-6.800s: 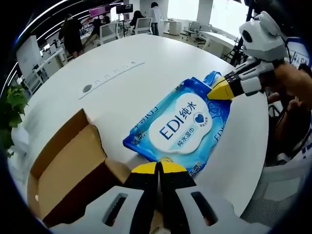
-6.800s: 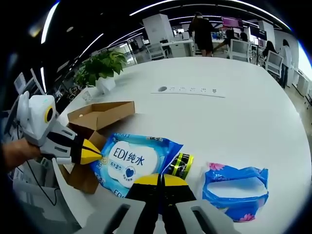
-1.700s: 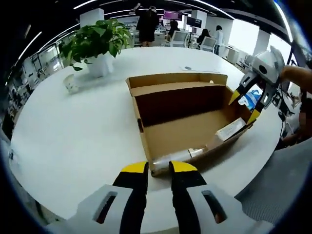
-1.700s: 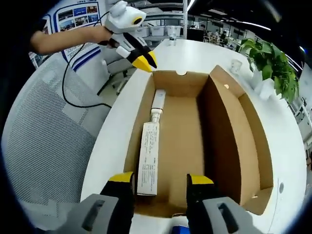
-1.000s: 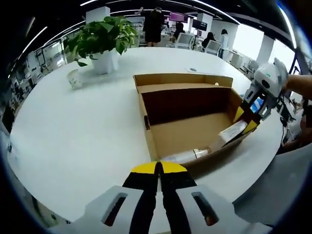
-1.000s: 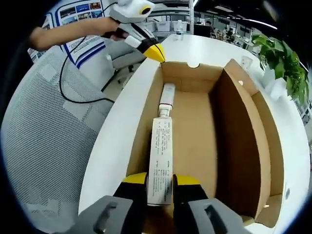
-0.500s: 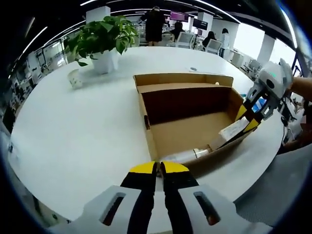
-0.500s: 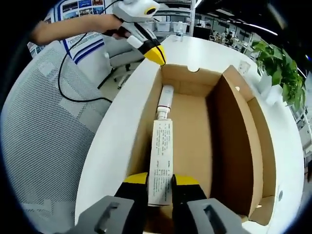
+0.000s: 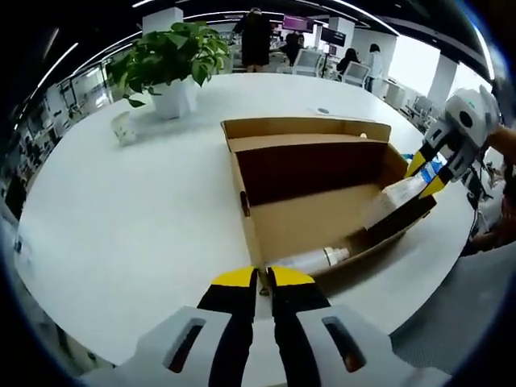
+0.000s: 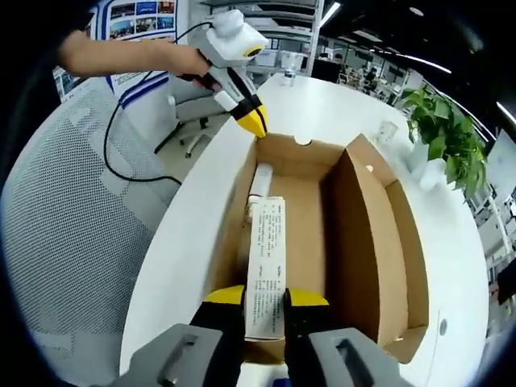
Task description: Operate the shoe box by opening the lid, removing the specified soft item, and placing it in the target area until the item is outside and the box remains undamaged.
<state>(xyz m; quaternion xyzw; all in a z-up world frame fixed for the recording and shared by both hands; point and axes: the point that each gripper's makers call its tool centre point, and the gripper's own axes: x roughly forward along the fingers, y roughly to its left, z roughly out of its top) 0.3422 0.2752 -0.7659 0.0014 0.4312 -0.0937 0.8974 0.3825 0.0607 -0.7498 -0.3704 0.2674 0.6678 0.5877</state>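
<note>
An open brown cardboard shoe box [image 9: 239,193] sits on the round white table [image 9: 121,218]. My right gripper [image 10: 264,298] is shut on a flat white tube with printed text [image 10: 266,242], holding it tilted up above the box floor. In the left gripper view that gripper [image 9: 426,177] hangs over the box's right end with the tube [image 9: 397,193] in it. A second white bottle [image 9: 310,260] lies along the box's near wall, the same bottle [image 10: 260,184] showing beyond the tube. My left gripper [image 9: 263,278] is pinched on the box's near rim, and appears as the left gripper [image 10: 256,122] at the far rim.
A potted plant [image 9: 173,56] and a small white cup [image 9: 122,129] stand on the table beyond the box. A grey mesh chair [image 10: 72,242] is close to the table edge. The box's lid flap [image 10: 407,242] stands open to one side. People and desks fill the far room.
The right gripper has risen with the white tube, lifting it off the box floor. The left gripper stays at the box rim.
</note>
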